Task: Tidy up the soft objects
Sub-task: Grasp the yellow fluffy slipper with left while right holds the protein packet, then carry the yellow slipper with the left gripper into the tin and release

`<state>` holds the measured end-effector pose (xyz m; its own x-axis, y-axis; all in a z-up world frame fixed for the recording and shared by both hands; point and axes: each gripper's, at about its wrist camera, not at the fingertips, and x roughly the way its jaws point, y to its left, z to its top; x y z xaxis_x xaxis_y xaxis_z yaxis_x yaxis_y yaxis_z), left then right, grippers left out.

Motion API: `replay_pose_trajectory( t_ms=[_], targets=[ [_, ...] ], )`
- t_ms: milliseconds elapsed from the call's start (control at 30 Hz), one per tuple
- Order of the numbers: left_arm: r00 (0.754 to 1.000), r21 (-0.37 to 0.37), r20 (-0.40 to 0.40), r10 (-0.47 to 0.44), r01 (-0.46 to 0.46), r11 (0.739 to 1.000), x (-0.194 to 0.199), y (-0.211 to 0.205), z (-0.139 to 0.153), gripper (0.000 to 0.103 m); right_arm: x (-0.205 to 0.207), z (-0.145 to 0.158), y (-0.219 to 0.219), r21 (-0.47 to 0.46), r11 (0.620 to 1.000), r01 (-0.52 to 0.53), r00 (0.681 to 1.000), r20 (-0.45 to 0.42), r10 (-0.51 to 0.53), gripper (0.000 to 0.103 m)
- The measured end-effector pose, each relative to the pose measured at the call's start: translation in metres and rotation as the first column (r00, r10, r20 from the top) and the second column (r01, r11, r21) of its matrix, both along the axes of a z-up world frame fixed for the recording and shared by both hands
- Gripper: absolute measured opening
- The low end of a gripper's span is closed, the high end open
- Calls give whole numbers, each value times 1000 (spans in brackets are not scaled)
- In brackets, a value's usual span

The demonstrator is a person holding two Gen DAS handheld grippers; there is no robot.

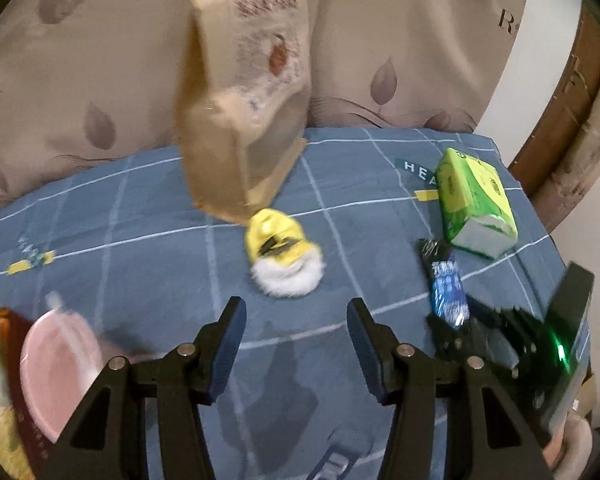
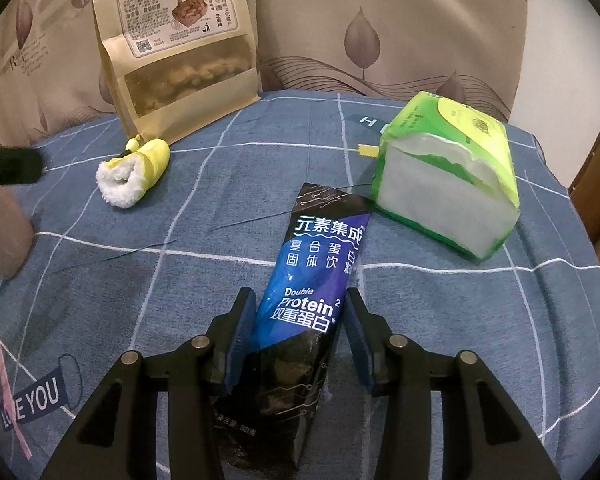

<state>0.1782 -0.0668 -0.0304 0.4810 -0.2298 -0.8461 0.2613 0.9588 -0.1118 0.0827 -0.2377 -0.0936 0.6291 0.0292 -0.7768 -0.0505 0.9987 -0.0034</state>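
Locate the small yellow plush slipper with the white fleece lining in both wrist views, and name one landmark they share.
Left wrist view: the small yellow plush slipper with white fleece lining lies near the picture's centre, on the blue checked bedsheet, ahead of the claw.
Right wrist view: the slipper lies at upper left, far from the claw.
Shared landmark: the tall brown kraft-paper snack bag stands just behind the slipper in both views.

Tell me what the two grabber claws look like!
Both look alike. The left gripper has two black arms shaped like angled struts with triangle cut-outs and round silver bolts. Its fingers wear ridged dark blue pads. The right gripper matches it, with blue pads on its fingers. A green light glows on its black body in the left camera's view.
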Motion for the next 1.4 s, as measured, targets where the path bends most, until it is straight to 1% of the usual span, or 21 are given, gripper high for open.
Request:
replay_pose_trajectory(
  t_ms=[233, 400, 567, 700, 900, 1133, 1400],
  targets=[
    [998, 39, -62, 27, -24, 999, 42, -17, -32, 54, 1, -1, -1, 13, 1000, -1, 1000, -2, 1, 43],
    [995, 45, -77, 57, -53, 998, 61, -16, -47, 54, 1, -1, -2, 21, 1000, -2, 1000, -3, 3, 43],
    [995, 64, -82, 64, -59, 996, 77, -20, -57, 54, 1, -1, -3, 31, 1000, -4, 1000, -3, 4, 44],
    [994, 59, -86, 64, -59, 997, 86, -23, -62, 54, 1, -2, -3, 37, 999, -5, 1000, -4, 5, 44],
    [994, 64, -92, 54, -48, 997, 87, -27, -68, 53, 1, -2, -4, 44, 999, -6, 1000, -3, 6, 45],
    [995, 39, -74, 61, -58, 998, 83, -21, -64, 35, 1, -1, -4, 45, 999, -7, 1000, -4, 7, 45],
    [997, 67, -57, 44, -40, 997, 68, -23, -56, 32, 1, -2, -4, 41, 999, -7, 1000, -4, 7, 45]
  ],
)
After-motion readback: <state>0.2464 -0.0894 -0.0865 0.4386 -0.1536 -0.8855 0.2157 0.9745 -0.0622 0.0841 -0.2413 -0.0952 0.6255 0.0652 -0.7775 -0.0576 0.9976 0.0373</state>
